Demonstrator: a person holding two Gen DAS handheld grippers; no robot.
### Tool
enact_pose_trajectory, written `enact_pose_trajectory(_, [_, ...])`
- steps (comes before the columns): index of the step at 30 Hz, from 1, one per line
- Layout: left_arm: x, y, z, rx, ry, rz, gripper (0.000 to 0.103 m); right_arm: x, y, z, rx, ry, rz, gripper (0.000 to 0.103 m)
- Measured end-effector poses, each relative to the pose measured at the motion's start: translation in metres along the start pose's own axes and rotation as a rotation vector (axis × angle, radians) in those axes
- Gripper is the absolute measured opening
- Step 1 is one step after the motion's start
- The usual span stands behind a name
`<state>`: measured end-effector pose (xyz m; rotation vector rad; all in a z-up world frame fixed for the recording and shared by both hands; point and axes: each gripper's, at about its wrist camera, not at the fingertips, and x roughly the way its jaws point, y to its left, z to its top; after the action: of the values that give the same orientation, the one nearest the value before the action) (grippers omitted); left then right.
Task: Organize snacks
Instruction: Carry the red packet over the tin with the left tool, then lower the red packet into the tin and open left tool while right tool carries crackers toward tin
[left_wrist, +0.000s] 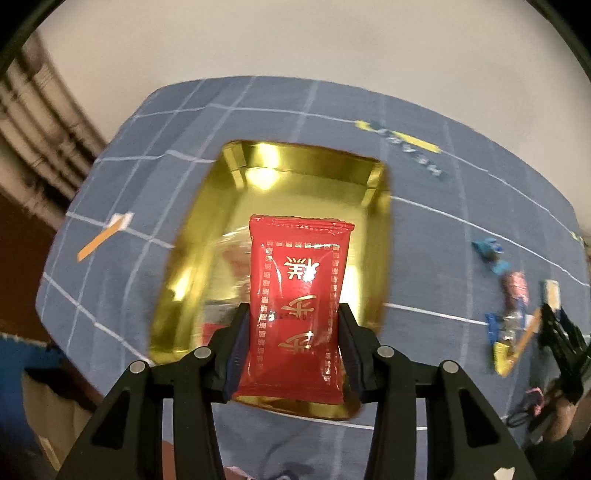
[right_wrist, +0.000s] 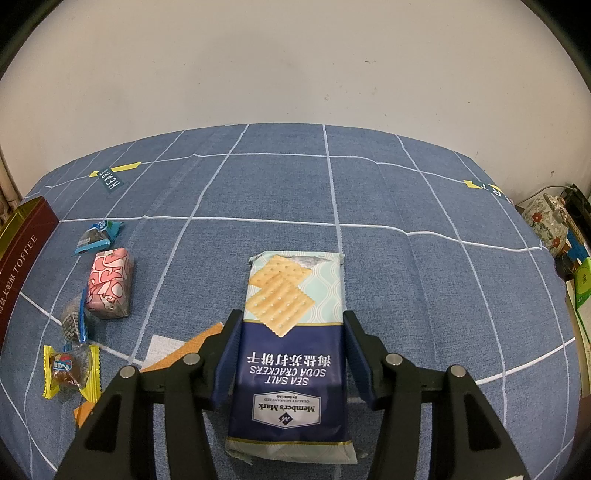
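Left tongs (left_wrist: 293, 341): clamped on a red snack packet (left_wrist: 297, 306) with gold characters, pads pressing both long edges; the packet is held over the near half of a gold tray (left_wrist: 376, 229), whether touching it cannot be told. Gold tray: glossy, rectangular with rounded corners, resting on the bench (left_wrist: 147, 177), which is covered by a blue cloth with a white grid. Right tongs (right_wrist: 291, 354): jaws set on either side of a cracker packet (right_wrist: 293, 350), navy and pale green, printed "Sea Salt Soda Crackers", its torn far end pointing away; the blue pads sit at the packet's edges with no clear gap, but a firm grip cannot be confirmed. The packet appears to lie on the bench cloth. Loose snacks, left of the cracker packet in the right wrist view: a small blue-wrapped sweet (right_wrist: 96, 236) farthest back; a pink patterned packet (right_wrist: 109, 283) just nearer; a clear wrapper with blue trim (right_wrist: 74, 319) beside it; a yellow-edged candy (right_wrist: 72, 367) nearest. An orange and white card (right_wrist: 177, 350) lies under the left finger of the right tongs. A dark red toffee box (right_wrist: 22, 254) stands at the bench's left edge. A floral teapot (right_wrist: 546, 223) sits off the bench to the right.
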<state>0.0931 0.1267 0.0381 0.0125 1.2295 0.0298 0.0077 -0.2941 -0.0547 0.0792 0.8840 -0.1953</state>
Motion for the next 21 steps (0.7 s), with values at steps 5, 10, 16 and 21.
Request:
enact_pose_trajectory(5, [0.012,0.026,-0.002,-0.041,0.026,0.039,0.041,0.000,0.001,0.000,0.000,0.000,0.000,0.054])
enact_pose_trajectory(10, [0.026,0.037,-0.005,-0.039,0.054,0.060,0.041,0.000,0.000,0.000,0.000,0.000,-0.001,0.054])
enact_pose_trajectory(16, [0.038,0.047,-0.006,-0.044,0.062,0.080,0.041,-0.001,0.000,-0.001,-0.001,0.000,-0.001,0.054])
enact_pose_trajectory(21, [0.043,0.049,-0.004,-0.017,0.064,0.084,0.041,-0.001,0.000,-0.001,-0.001,0.000,-0.001,0.054])
